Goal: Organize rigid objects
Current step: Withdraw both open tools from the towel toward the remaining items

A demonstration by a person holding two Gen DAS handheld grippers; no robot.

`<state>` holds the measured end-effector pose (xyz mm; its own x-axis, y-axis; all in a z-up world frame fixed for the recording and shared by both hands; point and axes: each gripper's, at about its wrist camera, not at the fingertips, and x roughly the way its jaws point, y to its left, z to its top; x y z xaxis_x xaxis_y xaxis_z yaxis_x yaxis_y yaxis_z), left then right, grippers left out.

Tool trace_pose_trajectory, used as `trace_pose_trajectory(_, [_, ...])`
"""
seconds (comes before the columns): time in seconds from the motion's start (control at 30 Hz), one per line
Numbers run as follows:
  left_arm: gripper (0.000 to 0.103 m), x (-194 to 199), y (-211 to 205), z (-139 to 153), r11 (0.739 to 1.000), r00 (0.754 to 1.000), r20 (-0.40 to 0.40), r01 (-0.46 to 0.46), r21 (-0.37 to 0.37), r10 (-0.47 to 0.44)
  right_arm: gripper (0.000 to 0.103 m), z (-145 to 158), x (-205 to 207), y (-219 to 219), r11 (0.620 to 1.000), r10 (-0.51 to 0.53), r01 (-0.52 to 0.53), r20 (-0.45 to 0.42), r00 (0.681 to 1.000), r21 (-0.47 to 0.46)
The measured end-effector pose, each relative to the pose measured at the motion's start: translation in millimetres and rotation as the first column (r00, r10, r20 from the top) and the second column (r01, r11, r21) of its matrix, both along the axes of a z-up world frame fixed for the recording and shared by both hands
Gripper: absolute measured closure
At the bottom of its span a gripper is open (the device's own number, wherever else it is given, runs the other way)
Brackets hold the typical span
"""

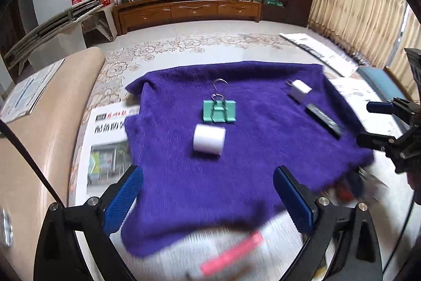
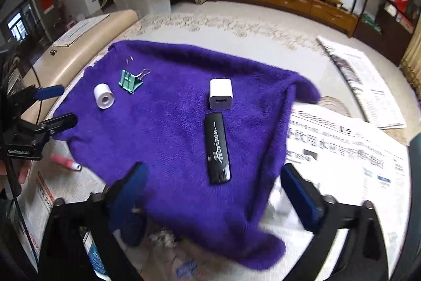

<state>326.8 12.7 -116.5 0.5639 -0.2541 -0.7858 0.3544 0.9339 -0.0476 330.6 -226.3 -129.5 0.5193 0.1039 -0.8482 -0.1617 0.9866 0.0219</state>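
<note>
A purple towel [image 1: 236, 170] [image 2: 171, 144] lies on a newspaper-covered table. On it sit a white paper roll [image 1: 209, 140] [image 2: 103, 95], a green binder clip [image 1: 219, 111] [image 2: 130, 81], a white charger cube [image 1: 300, 90] [image 2: 221, 94] and a black "Horizon" stick [image 1: 323, 120] [image 2: 217, 149]. A pink tube [image 1: 232, 257] [image 2: 65, 162] lies on the newspaper off the towel's near edge. My left gripper [image 1: 208, 198] is open and empty, above the towel short of the roll. My right gripper [image 2: 214, 191] is open and empty, just short of the black stick.
Newspaper sheets [image 2: 342, 149] cover the table around the towel. A beige curved bench edge [image 1: 52, 102] runs along the left. A small red object [image 1: 344, 191] lies blurred by the towel's right corner. The floor and a wooden cabinet [image 1: 189, 9] lie beyond.
</note>
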Motion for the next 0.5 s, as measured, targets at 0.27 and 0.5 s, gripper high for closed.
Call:
trace_pose_trajectory(0.27, [0.001, -52, 28, 0, 0.999, 0.999, -0.018, 0.049, -0.012, -0.049, 0.000, 33, -75, -16, 0.996, -0.074, 0.071, 0.063, 0.995, 0.049])
trace_pose_trajectory(0.5, [0.001, -57, 39, -24, 0.996, 0.995, -0.078, 0.049, -0.070, -0.054, 0.000, 12, -114, -25, 0.986, -0.142, 0.139, 0.027, 0.989, 0.087])
